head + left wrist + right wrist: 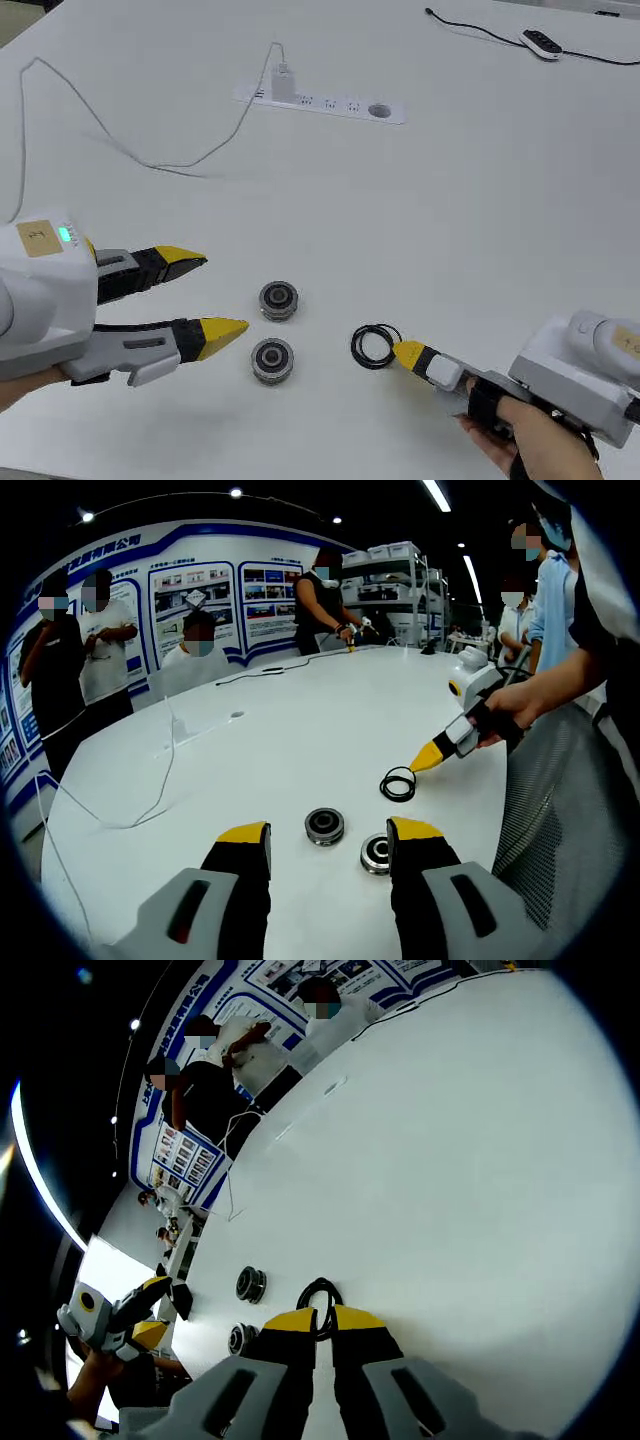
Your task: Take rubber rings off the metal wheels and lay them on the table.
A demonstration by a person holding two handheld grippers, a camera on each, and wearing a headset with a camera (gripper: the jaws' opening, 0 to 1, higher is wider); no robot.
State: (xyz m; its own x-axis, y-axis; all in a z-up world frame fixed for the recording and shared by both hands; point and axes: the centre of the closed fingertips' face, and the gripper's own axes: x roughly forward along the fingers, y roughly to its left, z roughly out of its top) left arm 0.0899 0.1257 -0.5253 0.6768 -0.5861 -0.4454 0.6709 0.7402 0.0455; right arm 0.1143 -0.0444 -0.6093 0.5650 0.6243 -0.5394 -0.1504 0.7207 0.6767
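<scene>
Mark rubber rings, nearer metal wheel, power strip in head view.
rubber rings [354,346], head view, left arc of the loop
nearer metal wheel [272,359], head view, centre hub
power strip [330,103], head view, middle of top face

Two round metal wheels [278,300] are set on the white table [470,230]; black rubber rings [374,346] are laid just right of them, a white power strip [330,103] well behind.

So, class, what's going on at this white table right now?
A person holds two yellow-tipped grippers. The right gripper is shut on thin black rubber rings lying on the white table. The left gripper hangs open beside two round metal wheels, which lie apart from the rings.
</scene>
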